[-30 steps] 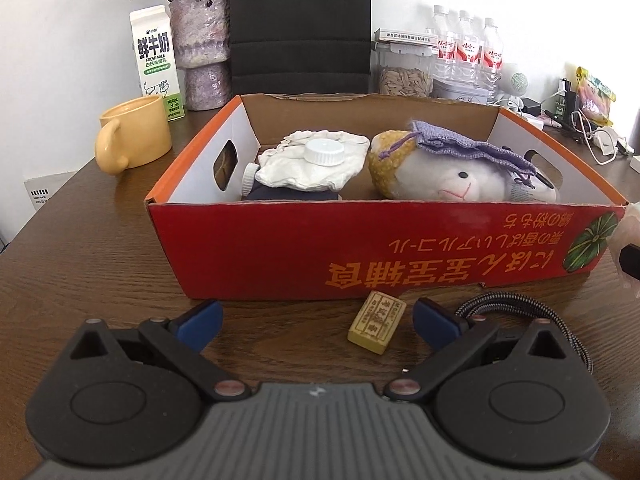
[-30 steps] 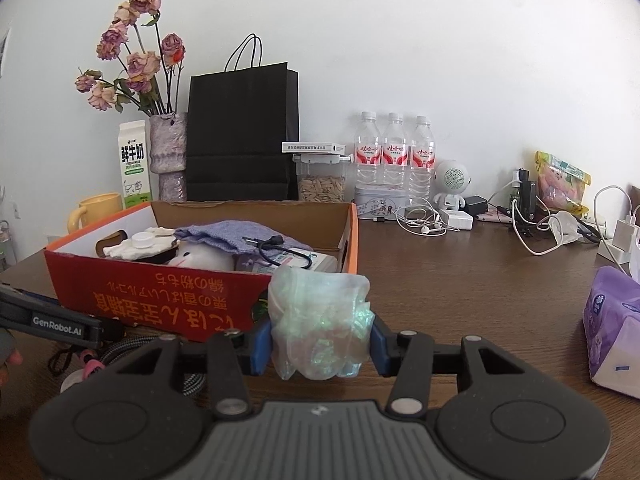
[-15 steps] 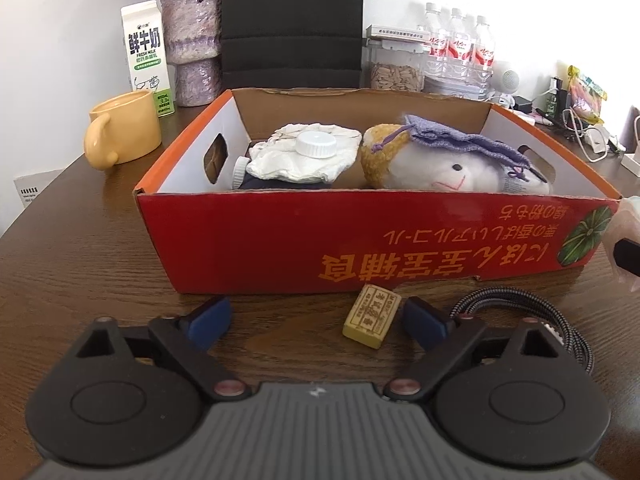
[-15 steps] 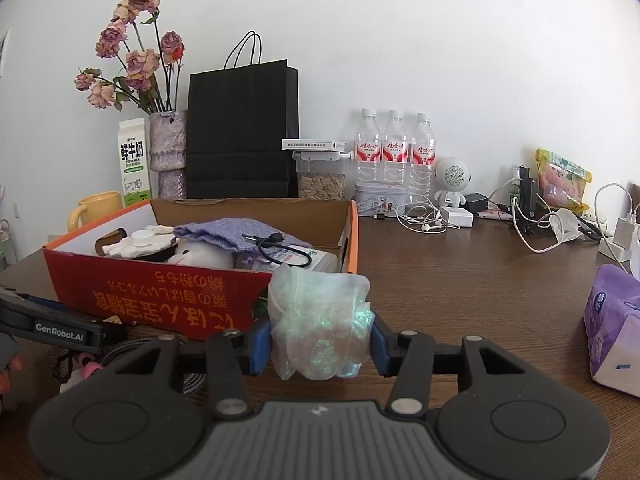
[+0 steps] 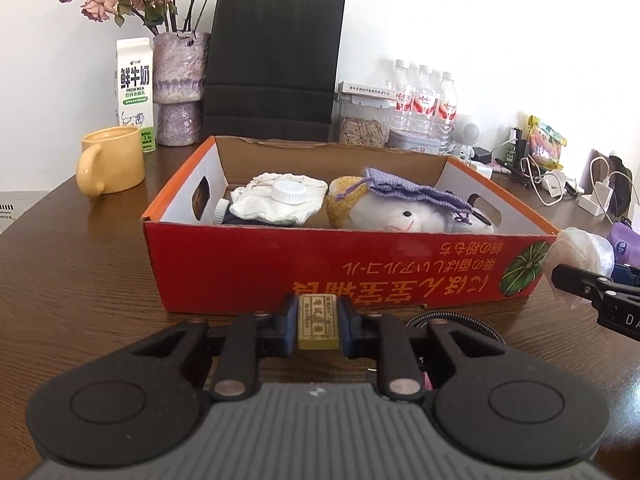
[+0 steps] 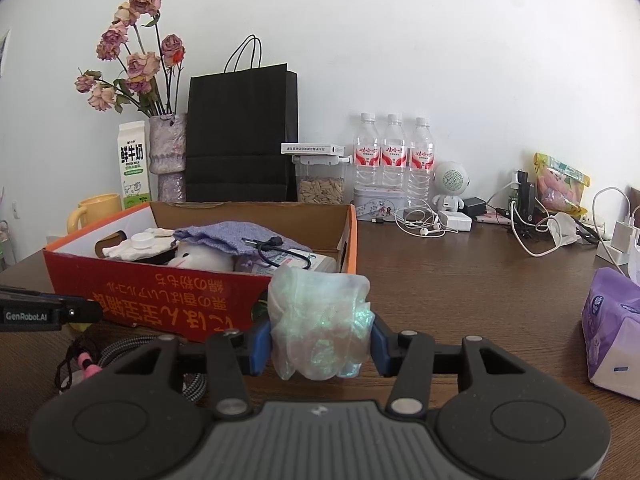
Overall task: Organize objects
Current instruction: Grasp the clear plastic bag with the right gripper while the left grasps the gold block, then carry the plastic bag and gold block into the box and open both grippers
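tabletop (image 5: 72,280): dark wood. everything you're working with sits on it.
red box (image 5: 280,272): open cardboard tray right ahead of your left tool, and ahead and to the left of your right one. printed text on the front wall reads upside down.
black bag (image 6: 242,136): paper, upright against the wall behind the box.
box contents: plush toy (image 5: 404,216) with a purple pouch (image 5: 416,192) draped on top. left of it a crumpled white cloth (image 5: 276,204) with a white cap (image 5: 289,191) resting on it.
yellow mug (image 5: 110,160): on the tabletop left of the box, milk carton (image 5: 134,94) and vase (image 5: 178,88) just behind it.
purple tissue pack (image 6: 612,328): far right, well apart from the box.
right tool (image 6: 318,338): your pads are clamped on a crumpled iridescent plastic bag (image 6: 320,320), held in front of the box's near right corner.
left tool (image 5: 318,322): jaws have just been closing, now narrow, pads pressing both sides of the small gold block (image 5: 318,322). block sits just in front of the box's front wall. can't tell whether it's off the tabletop.
braided cable (image 5: 452,318): coiled on the tabletop just right of your left tool.
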A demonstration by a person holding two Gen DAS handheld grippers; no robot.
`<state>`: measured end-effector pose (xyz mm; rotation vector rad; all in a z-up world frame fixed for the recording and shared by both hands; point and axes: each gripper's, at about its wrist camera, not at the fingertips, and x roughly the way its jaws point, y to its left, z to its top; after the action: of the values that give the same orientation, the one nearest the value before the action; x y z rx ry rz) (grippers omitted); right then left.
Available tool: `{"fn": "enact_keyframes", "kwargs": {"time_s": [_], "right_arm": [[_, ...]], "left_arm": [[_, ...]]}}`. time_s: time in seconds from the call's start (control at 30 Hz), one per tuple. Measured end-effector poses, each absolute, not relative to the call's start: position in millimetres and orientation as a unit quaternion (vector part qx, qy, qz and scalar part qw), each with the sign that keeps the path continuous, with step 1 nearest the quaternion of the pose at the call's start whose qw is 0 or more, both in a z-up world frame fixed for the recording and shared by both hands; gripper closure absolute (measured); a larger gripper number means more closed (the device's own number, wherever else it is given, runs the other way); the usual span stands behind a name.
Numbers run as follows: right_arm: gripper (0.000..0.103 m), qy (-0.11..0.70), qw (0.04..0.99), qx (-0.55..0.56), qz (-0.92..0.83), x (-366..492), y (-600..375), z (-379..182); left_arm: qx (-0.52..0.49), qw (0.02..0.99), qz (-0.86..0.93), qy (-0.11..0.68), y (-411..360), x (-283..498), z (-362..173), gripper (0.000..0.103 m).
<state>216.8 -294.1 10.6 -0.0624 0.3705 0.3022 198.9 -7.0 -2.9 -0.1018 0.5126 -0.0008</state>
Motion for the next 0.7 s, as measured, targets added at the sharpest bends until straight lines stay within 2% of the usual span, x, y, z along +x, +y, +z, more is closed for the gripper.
{"fn": "enact_keyframes", "kwargs": {"time_s": [0.33,0.7], "right_arm": [[0.055,0.135,0.971,-0.036,0.196,200.3,-279.7,31.9],[0.055,0.101,0.969,-0.045,0.222,235.2,-246.1,69.0]], "left_arm": [[-0.04,0.98,-0.028,0.195,-9.6,180.8,34.1,0.081],[-0.03,0.986,-0.024,0.164,-5.5,211.8,62.8,0.081]]}}
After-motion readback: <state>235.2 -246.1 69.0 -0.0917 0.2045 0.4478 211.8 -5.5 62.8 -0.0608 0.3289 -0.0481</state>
